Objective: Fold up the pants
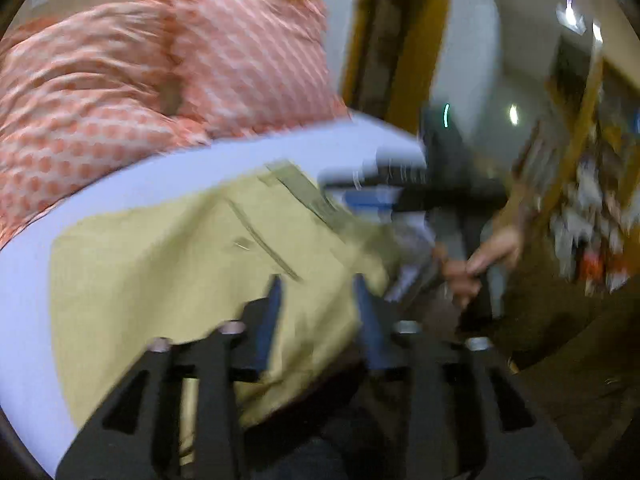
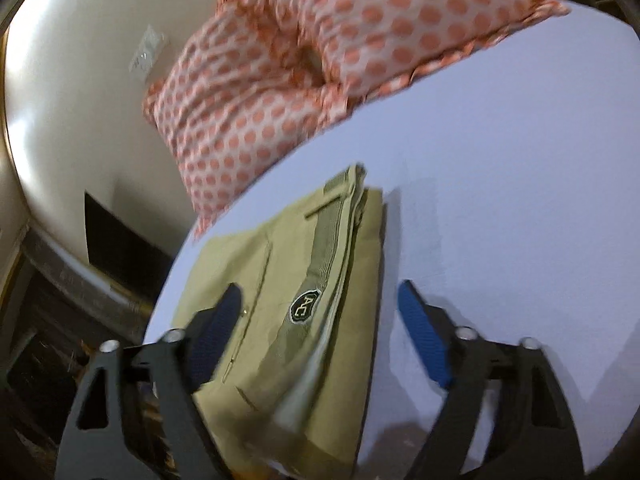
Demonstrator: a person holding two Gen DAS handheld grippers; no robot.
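Note:
The khaki pants [image 1: 192, 264] lie folded into a flat stack on the white bed sheet [image 1: 28, 280], near the bed's edge. In the right wrist view the pants [image 2: 280, 300] show their waistband with a dark oval label [image 2: 305, 305] facing up. My left gripper [image 1: 318, 284] is open above the pants' near corner, with nothing between its blue pads. My right gripper [image 2: 320, 294] is open wide, straddling the waistband end of the stack from above. The other gripper and the hand holding it [image 1: 476, 260] show at the right of the left wrist view, blurred.
Two pink polka-dot pillows [image 2: 288, 60] lie at the head of the bed, also in the left wrist view [image 1: 160, 72]. The bed sheet [image 2: 500, 160] spreads to the right of the pants. A white wall [image 2: 80, 100] and dark floor lie beyond the bed edge.

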